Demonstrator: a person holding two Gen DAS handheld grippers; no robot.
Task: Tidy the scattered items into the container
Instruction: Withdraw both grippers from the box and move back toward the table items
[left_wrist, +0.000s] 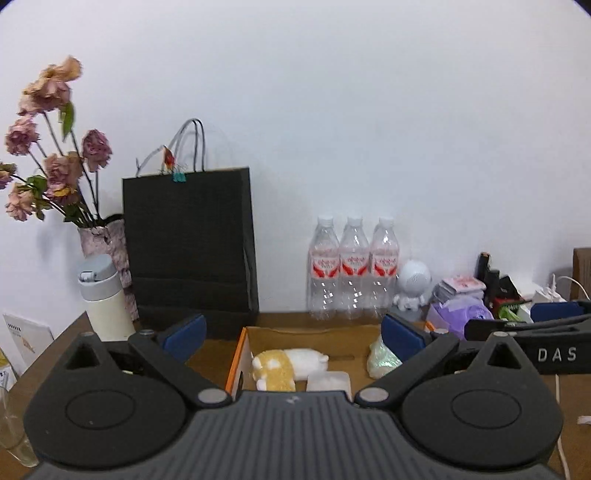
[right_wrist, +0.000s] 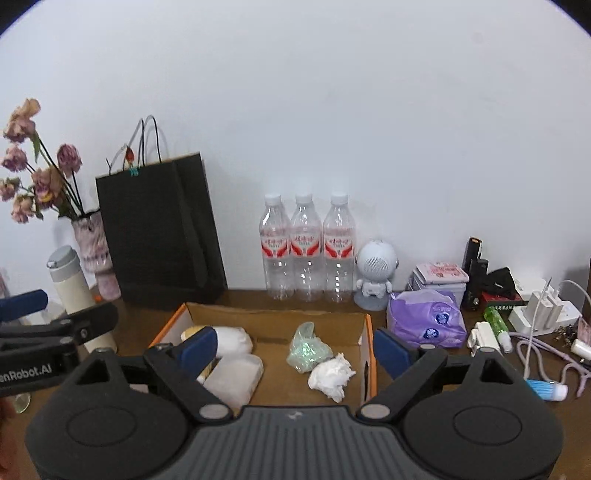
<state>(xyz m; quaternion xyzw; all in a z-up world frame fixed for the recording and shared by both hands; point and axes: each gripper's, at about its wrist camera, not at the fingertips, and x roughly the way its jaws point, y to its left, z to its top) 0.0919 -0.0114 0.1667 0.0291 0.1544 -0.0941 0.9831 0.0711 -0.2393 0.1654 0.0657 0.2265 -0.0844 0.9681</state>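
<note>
The left gripper (left_wrist: 293, 334) has its blue-padded jaws spread wide with nothing between them; the right gripper (right_wrist: 293, 345) is the same, released and empty; both hover over the open brown cardboard box with orange edges (right_wrist: 364, 325); inside lie a yellow-and-white plush toy (left_wrist: 284, 365), a translucent white plastic case (right_wrist: 234, 378), a greenish crinkled plastic wrapper (right_wrist: 306, 349) and a crumpled white tissue (right_wrist: 332, 374); right of the box on the brown wooden table (right_wrist: 565, 410) rests a purple soft tissue pack (right_wrist: 426, 319).

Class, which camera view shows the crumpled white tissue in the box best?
The right wrist view: the tissue lies fully visible on the floor of the box. The left wrist view does not show it.
</note>
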